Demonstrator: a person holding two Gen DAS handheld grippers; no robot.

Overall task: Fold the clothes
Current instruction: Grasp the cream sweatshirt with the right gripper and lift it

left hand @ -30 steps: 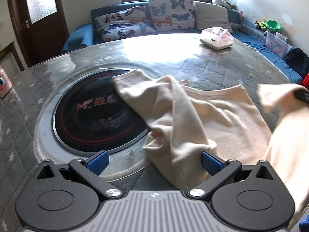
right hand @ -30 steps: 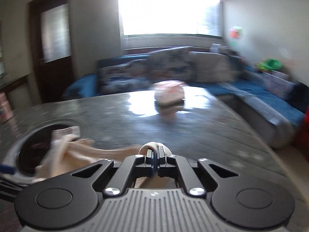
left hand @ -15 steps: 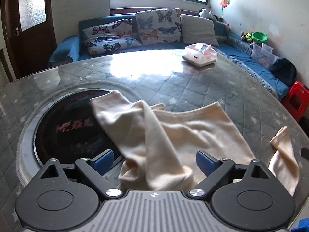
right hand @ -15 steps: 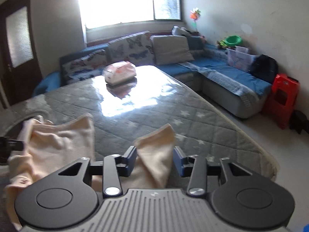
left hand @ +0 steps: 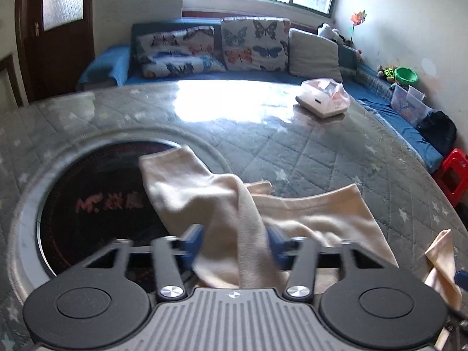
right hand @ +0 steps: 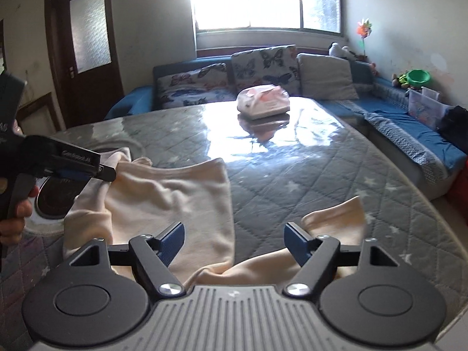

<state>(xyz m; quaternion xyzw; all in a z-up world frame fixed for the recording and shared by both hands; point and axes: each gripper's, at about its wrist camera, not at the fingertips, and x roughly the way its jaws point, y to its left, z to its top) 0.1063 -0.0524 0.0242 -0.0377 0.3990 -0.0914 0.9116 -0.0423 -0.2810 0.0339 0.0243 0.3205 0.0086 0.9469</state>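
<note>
A cream garment [left hand: 316, 213] lies rumpled on the quilted grey table [left hand: 307, 152]; it also shows in the right wrist view [right hand: 163, 201]. My left gripper [left hand: 234, 244] has its blue pads on either side of a raised sleeve fold [left hand: 204, 196] with a gap still showing; it also shows in the right wrist view [right hand: 84, 169]. My right gripper [right hand: 234, 238] is wide open and empty above the near hem. The other sleeve [right hand: 336, 222] lies loose on the table to its right.
A round black hotplate [left hand: 96, 201] sits in the table at the left, partly under the garment. A white bagged box [right hand: 263, 102] stands at the table's far side. A blue sofa [right hand: 409, 128] wraps the back and right. A red stool [left hand: 452, 175] stands at the right.
My right gripper let go of the sleeve, which dropped to the table, and opened wide. My left gripper's jaws narrowed around the raised sleeve fold.
</note>
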